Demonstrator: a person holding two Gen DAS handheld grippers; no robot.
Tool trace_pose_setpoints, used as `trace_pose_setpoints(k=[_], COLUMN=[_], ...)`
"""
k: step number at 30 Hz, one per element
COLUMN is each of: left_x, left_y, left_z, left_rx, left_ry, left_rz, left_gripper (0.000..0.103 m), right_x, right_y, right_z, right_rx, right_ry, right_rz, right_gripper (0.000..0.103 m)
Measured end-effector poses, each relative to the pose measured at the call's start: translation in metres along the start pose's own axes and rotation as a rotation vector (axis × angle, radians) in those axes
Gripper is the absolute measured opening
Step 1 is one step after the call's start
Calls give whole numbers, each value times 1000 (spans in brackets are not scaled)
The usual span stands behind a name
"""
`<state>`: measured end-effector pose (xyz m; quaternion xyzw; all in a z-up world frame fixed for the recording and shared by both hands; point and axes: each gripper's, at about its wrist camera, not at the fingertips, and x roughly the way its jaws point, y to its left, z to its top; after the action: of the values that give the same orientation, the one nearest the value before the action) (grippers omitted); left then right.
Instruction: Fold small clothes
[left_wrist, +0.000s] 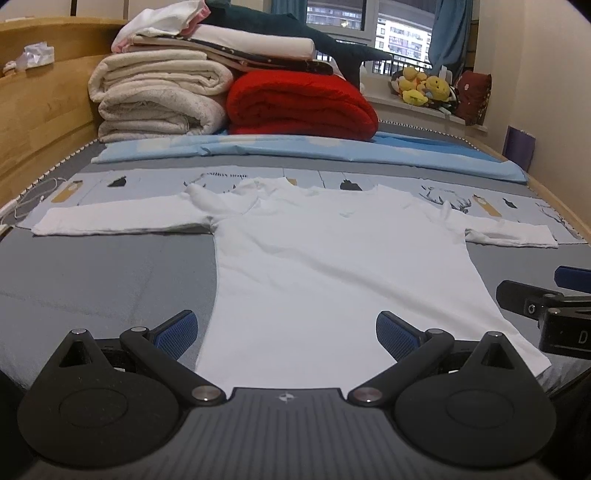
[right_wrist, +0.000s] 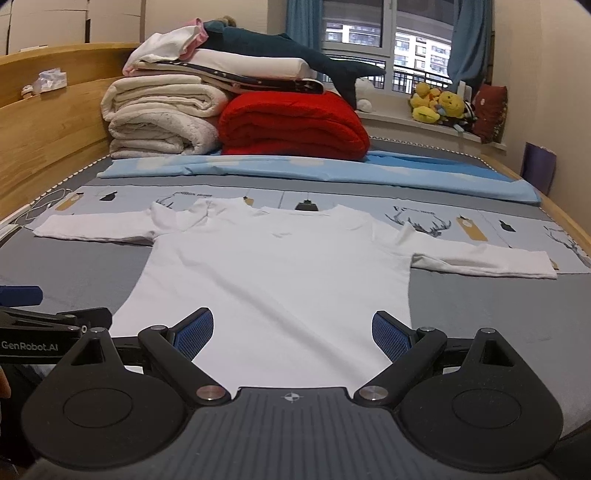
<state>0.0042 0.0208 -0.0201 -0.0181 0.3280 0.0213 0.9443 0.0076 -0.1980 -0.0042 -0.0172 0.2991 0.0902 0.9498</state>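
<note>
Two grippers, both spread wide and holding nothing: the left gripper (left_wrist: 286, 334) and right gripper (right_wrist: 293, 334) hover just short of the hem. The white long-sleeved shirt (left_wrist: 332, 258) lies flat on the grey bed cover (left_wrist: 110, 273), sleeves outstretched. Judged light, limp, easily wrinkled cloth; best pinched at a sleeve cuff (right_wrist: 532, 264) or hem corner, not mid-panel.

Soft, even indoor light fills both views, slightly cool and dim. The white shirt (left_wrist: 332, 266) is bright, nearly washed out, its creases faint. The window (right_wrist: 388, 33) shows lit buildings outside. Shadows are weak. Fisheye bending curves the bed frame (left_wrist: 33, 122) and darkens the corners; far objects look soft.
</note>
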Motion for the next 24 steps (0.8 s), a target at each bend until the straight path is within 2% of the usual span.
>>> trace_pose_setpoints(k=[10,24], left_x=[-6,0], left_y=[-3,-4], left_z=[3,4], left_rx=[23,47], left_ry=[-28,0], left_rz=[-24,-40], left_gripper=[103,103], right_x=[4,4], right_y=[2,1], right_z=[-3,-3], right_rx=[8,7], right_ry=[9,8], right_rz=[1,6], right_gripper=[93,93])
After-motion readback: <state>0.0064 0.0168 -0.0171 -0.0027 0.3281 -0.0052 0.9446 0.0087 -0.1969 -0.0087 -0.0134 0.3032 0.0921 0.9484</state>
